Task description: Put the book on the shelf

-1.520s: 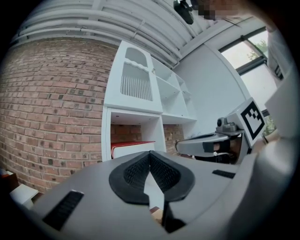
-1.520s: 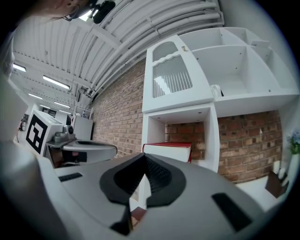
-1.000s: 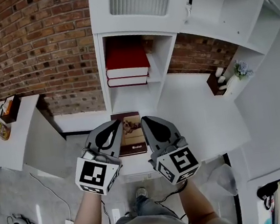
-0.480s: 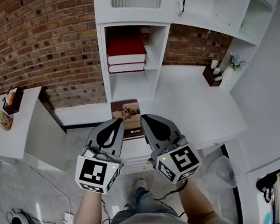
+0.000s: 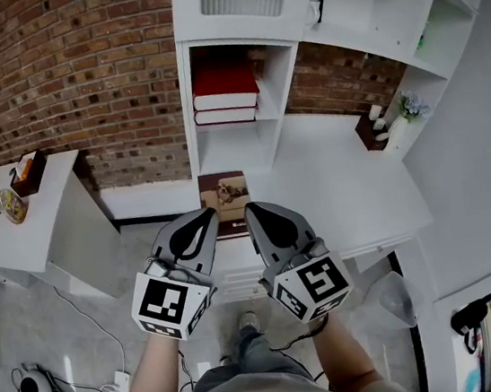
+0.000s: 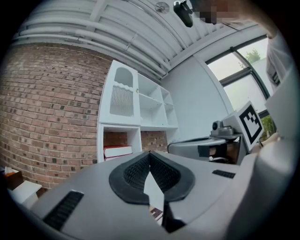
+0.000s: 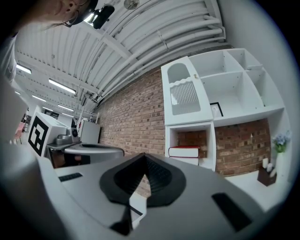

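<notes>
Book (image 5: 224, 193) lay flat, cover up, on the left end of the white desk (image 5: 340, 191), directly in front of the open shelf compartment (image 5: 226, 151). Its long axis ran straight away from me, with the far short edge pointing at the opening and the near short edge just ahead of my two gripper tips and between them. My left gripper (image 5: 209, 214) and right gripper (image 5: 250, 208) flanked that near end, both held level, neither clearly nearer. Each had its jaws pressed together on nothing. Red books (image 5: 224, 89) lay stacked flat inside the compartment, so I judged the coming move would run forward along the book's own length.
</notes>
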The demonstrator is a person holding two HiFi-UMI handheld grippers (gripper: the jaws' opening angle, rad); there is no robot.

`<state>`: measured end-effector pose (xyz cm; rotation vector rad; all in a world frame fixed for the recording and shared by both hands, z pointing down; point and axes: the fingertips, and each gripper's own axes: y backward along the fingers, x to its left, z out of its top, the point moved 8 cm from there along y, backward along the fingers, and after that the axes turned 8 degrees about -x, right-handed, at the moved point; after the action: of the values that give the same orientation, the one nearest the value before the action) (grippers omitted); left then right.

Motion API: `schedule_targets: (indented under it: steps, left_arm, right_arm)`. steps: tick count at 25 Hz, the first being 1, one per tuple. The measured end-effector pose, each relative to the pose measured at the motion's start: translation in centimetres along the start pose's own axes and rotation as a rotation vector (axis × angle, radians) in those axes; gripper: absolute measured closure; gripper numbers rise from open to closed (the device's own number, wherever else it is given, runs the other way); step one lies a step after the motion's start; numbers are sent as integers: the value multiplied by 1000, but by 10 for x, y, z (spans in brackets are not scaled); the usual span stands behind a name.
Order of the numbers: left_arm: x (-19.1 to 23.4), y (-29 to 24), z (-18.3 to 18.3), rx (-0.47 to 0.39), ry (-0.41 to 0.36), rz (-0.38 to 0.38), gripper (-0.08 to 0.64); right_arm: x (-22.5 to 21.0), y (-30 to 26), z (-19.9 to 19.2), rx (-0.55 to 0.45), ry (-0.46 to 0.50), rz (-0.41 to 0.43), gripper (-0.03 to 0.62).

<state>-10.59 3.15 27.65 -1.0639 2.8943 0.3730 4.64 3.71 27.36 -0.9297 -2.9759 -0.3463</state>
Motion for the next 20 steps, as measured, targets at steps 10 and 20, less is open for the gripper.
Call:
schedule_targets:
  steps: [10, 20]
  left_arm:
    - [-3, 2, 1, 1, 2, -12, 548]
    - [-5, 6, 3, -7, 7, -19, 548]
  right_arm:
    - [2, 3, 2, -8, -2, -2, 584]
    - [8, 5, 2, -9, -4, -1, 584]
